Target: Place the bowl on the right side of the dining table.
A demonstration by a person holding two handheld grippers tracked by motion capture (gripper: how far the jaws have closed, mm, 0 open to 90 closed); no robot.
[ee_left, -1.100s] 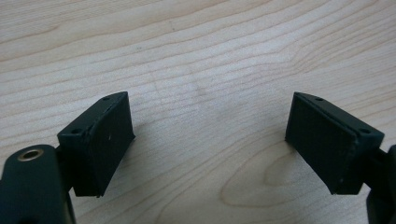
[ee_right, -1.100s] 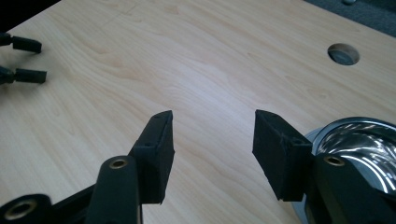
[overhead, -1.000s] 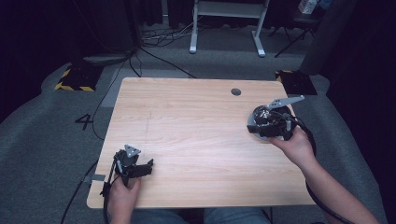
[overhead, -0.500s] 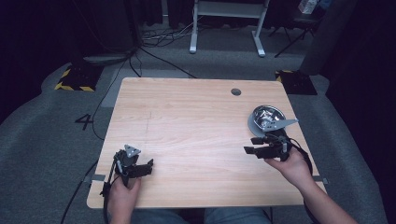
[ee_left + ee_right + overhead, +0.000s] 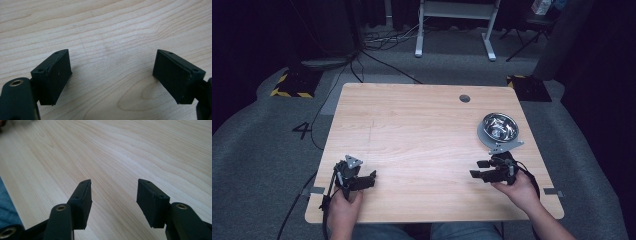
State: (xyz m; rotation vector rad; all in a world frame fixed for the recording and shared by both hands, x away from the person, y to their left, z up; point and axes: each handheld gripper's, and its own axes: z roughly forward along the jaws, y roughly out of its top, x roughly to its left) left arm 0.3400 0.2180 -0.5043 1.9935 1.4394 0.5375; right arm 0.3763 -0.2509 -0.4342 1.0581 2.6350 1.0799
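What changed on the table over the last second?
The right gripper let go of the metal bowl and drew back toward the person, jaws open. The bowl now sits free at the table's right edge. The left gripper stayed put, open.

Shiny round metal bowl upright near the right edge of the pale wooden table, glinting contents inside, unclear what

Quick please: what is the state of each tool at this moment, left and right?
Left black two-jaw tool: open, holding nothing, above the light wooden table.
Right black two-jaw tool: open, holding nothing.
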